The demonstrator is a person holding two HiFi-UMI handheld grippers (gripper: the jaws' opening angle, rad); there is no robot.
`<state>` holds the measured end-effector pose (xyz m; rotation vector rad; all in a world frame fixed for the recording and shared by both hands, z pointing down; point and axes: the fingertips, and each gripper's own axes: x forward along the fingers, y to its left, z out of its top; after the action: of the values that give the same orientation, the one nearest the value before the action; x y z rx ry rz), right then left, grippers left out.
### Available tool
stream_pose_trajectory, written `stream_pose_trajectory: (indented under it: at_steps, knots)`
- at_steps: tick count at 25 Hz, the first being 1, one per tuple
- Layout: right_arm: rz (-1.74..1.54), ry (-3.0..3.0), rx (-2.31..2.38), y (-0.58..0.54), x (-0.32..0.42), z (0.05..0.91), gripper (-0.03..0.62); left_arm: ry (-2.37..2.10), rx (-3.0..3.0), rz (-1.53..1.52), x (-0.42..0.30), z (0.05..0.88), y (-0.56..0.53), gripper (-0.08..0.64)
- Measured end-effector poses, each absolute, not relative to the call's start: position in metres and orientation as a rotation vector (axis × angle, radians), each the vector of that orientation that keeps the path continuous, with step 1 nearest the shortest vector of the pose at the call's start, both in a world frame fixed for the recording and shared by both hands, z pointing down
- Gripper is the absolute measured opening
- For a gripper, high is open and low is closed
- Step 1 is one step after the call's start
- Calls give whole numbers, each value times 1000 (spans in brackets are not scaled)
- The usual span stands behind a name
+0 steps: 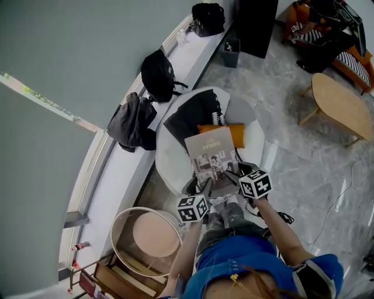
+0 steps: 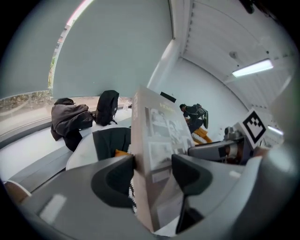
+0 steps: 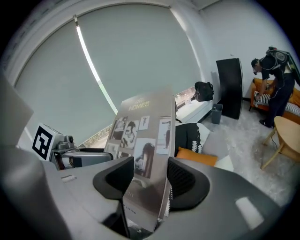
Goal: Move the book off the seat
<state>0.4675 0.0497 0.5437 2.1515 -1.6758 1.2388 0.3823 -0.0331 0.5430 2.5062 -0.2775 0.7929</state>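
Observation:
A grey book [image 1: 211, 159] with photos on its cover is held at its near edge by both grippers, over the front of the round white seat [image 1: 168, 159]. My left gripper [image 1: 205, 185] is shut on the book's [image 2: 157, 140] lower left part, jaws pressed on both faces. My right gripper [image 1: 232, 175] is shut on the book's [image 3: 143, 145] lower right part. In the left gripper view the right gripper [image 2: 220, 150] shows beside the cover. An orange cushion [image 1: 236, 133] and a black-and-white cushion [image 1: 196, 114] lie on the seat behind the book.
A black backpack [image 1: 158, 73], a grey jacket [image 1: 131, 122] and a black bag [image 1: 207, 17] sit on the window ledge. A round side table [image 1: 149, 233] stands at my lower left, an oval wooden table [image 1: 342, 105] at the right. A person [image 3: 274, 70] bends at the back.

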Motion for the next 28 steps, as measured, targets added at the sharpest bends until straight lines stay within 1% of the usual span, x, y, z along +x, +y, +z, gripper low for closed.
stream_pose_trajectory:
  at_steps: [5, 11, 17, 28]
  knots:
    - [1164, -1696, 2155, 55, 452, 508, 224, -284, 2515, 769, 367, 509, -26, 252]
    - [1129, -1748, 2161, 69, 440, 483, 224, -318, 2534, 740, 353, 482, -11, 252]
    - [1073, -1783, 2131, 82, 437, 477, 224, -362, 2538, 722, 347, 477, 5, 249]
    - [1079, -1800, 2113, 85, 436, 473, 222, -382, 2528, 718, 345, 473, 9, 249]
